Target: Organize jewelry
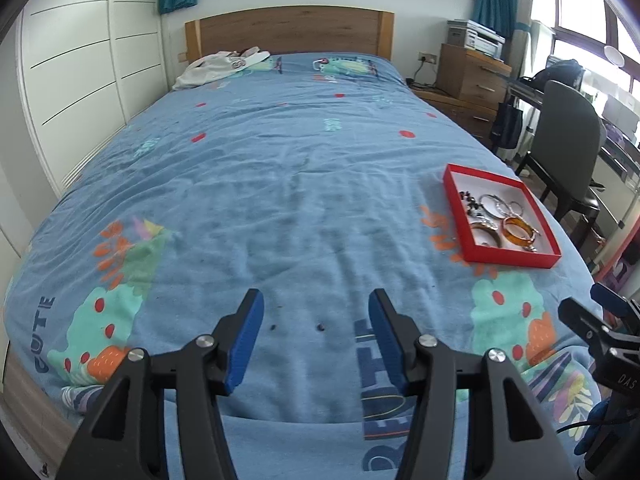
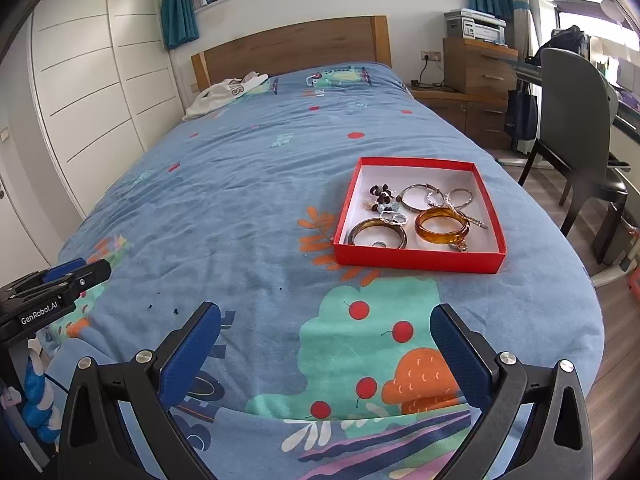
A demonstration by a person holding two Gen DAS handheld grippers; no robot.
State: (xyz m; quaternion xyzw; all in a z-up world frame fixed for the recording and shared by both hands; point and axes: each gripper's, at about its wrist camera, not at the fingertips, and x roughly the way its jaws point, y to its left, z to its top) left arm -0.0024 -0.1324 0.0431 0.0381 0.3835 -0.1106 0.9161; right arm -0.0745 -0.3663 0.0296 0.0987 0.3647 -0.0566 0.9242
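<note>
Hovering low over the foot of the bed (image 2: 248, 208), both grippers have their blue fingers (image 2: 192, 344) spread apart with nothing between them. The right gripper (image 2: 326, 336) stands widest, over the cherry-and-mushroom print; the left gripper (image 1: 316, 336) sits off to its left, above two tiny dark specks (image 1: 296, 327) on the cover, perhaps loose beads, though they are too small to tell.

Ahead and a little right of the right gripper lies the red box (image 2: 416, 258), its near wall squarely facing the fingers. From the left gripper it lies well off to the right, so the right hand is the nearer one. Inside, nearest, sit a dark brown bangle (image 2: 378, 234) and an amber bangle (image 2: 442, 229), both lying flat; behind them dark beads (image 2: 380, 196) and silver hoops (image 2: 420, 197) tangle together.

Readable writing: "GenRobot.AI" on the left gripper's body, "CUTE" on the bedcover (image 1: 44, 312), and partial letters on the garment (image 2: 228, 94) near the headboard (image 2: 296, 48).
</note>
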